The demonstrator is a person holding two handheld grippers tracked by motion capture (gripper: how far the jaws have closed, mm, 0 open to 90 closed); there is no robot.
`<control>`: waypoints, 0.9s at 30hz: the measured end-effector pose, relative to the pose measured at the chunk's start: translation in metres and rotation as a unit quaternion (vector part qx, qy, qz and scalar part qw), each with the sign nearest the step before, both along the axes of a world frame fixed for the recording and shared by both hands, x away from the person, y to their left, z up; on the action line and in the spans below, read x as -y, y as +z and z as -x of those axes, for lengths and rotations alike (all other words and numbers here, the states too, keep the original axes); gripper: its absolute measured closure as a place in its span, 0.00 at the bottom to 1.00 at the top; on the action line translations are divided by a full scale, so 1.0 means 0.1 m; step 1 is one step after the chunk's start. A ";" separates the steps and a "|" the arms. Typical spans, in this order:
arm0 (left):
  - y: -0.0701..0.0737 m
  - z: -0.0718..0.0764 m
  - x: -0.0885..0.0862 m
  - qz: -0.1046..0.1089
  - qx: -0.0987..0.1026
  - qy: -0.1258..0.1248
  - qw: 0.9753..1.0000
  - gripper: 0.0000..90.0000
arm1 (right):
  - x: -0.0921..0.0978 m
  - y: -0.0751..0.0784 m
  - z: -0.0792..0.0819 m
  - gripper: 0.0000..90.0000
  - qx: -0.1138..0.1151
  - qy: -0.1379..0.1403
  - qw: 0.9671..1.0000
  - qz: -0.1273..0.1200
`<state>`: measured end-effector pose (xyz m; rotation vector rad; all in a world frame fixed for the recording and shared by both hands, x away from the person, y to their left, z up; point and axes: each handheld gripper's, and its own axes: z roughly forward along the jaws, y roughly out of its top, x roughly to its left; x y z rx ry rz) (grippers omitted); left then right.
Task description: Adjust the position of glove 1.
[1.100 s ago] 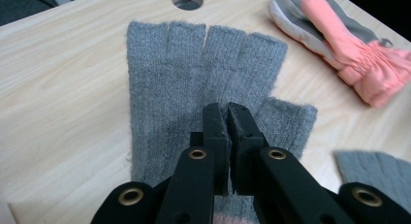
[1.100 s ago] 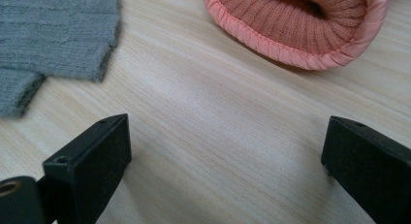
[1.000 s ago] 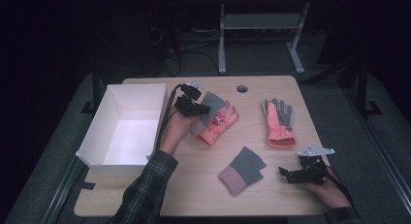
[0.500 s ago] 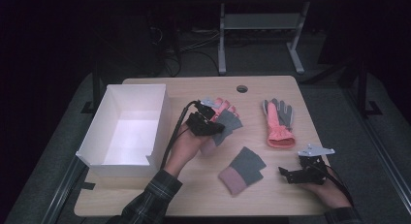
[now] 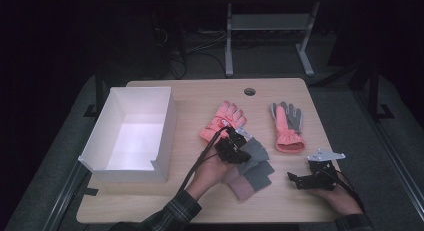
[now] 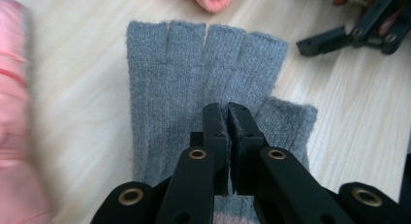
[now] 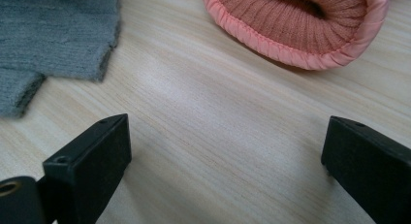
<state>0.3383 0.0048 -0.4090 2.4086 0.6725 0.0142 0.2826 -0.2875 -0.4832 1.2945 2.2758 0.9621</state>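
Looking along the left gripper (image 6: 228, 110), its own view shows the jaws pressed together over the knit of a grey fingerless glove (image 6: 194, 88), four short ribbed finger stubs fanned ahead and a thumb stub to one side, detail the high view blurs; whether cloth is actually pinched between them cannot be told. The high view places that grey glove (image 5: 256, 163), with its pink cuff, near the table's (image 5: 200, 91) front middle, the left gripper (image 5: 239, 150) resting on it. Three gloves are counted: the grey one, a pink padded glove (image 5: 220, 122) just behind it, and a pink-and-grey glove (image 5: 287, 126) to the right, well apart. One white rectangular box (image 5: 165, 126) stands at the left. The right gripper (image 7: 225, 151) holds its jaws wide over bare, pale wood grain, facing a ribbed pink cuff (image 7: 295, 20) with a smooth hem; in the high view it (image 5: 300, 180) sits at the front right.
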 end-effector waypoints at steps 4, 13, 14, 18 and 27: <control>-0.13 -0.02 0.06 -0.005 -0.012 -0.006 1.000 0.96 | 0.00 0.00 0.00 0.04 0.000 0.000 1.000 0.000; -0.08 -0.04 -0.08 0.009 0.005 -0.017 1.000 0.70 | 0.00 0.00 0.00 0.04 0.000 0.001 1.000 -0.001; -0.06 -0.04 -0.12 0.008 0.007 -0.021 1.000 0.70 | 0.00 0.00 0.00 0.04 0.000 0.001 1.000 -0.001; -0.02 -0.03 -0.38 0.008 0.024 -0.025 0.999 0.68 | 0.00 0.00 0.00 0.04 -0.001 0.001 1.000 0.000; -0.18 0.02 -0.60 0.037 0.001 -0.042 0.998 0.62 | 0.00 0.00 0.00 0.04 -0.001 0.001 1.000 0.000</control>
